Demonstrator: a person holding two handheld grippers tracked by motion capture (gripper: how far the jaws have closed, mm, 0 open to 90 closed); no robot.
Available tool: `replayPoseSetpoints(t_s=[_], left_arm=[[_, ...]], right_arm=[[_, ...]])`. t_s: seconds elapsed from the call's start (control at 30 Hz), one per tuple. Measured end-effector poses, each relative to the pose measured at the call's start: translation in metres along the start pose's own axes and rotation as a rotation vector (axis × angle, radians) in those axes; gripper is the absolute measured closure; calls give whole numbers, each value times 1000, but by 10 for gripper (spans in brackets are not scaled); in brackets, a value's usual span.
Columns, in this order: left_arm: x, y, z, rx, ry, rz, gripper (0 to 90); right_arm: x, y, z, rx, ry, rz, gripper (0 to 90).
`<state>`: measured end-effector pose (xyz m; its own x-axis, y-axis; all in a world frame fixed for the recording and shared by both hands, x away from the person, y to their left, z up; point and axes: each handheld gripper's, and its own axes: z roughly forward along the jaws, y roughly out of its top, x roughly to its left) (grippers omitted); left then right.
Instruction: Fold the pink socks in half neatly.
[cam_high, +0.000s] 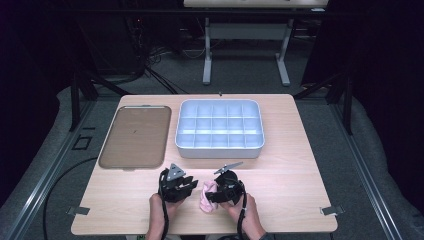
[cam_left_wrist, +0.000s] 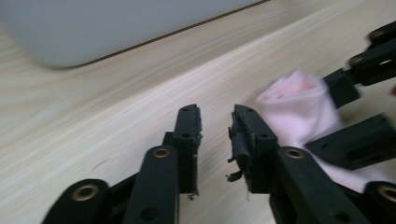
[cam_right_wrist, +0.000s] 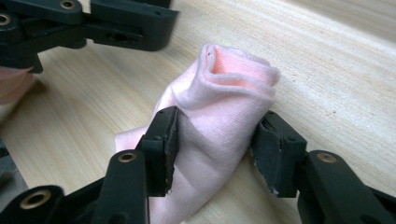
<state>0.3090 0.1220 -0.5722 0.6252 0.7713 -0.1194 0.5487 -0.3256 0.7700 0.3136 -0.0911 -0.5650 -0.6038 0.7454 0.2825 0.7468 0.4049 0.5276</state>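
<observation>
A pink sock, rolled into a soft bundle, lies on the wooden desk near its front edge, at about 6 o'clock from the white compartment box. The right tongs are clamped on the sock, one jaw pressing each side of the bundle, its folded cuff poking up beyond the jaw tips. In the high view the right tongs sit at 3 o'clock of the sock. The left tongs rest just beside it at 9 o'clock, jaws slightly apart with nothing between them, and worn padding frays from the inner face of one jaw. A flat brown tray lies at 9 o'clock of the box.
</observation>
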Motion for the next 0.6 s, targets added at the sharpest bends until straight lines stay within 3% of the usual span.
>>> replayPoseSetpoints(t_s=[0.2, 0.33, 0.5, 0.6], left_arm=[[19, -15, -12, 16, 92, -54, 462], [26, -20, -13, 38, 118, -62, 387], [27, -26, -14, 38, 141, -44, 284], [24, -28, -13, 39, 161, -21, 275]], right_arm=[[-4, 1, -1, 18, 36, -10, 593], [-6, 0, 0, 13, 63, -2, 619], [-8, 1, 0, 21, 80, 2, 643], [-10, 2, 0, 29, 90, 5, 663]])
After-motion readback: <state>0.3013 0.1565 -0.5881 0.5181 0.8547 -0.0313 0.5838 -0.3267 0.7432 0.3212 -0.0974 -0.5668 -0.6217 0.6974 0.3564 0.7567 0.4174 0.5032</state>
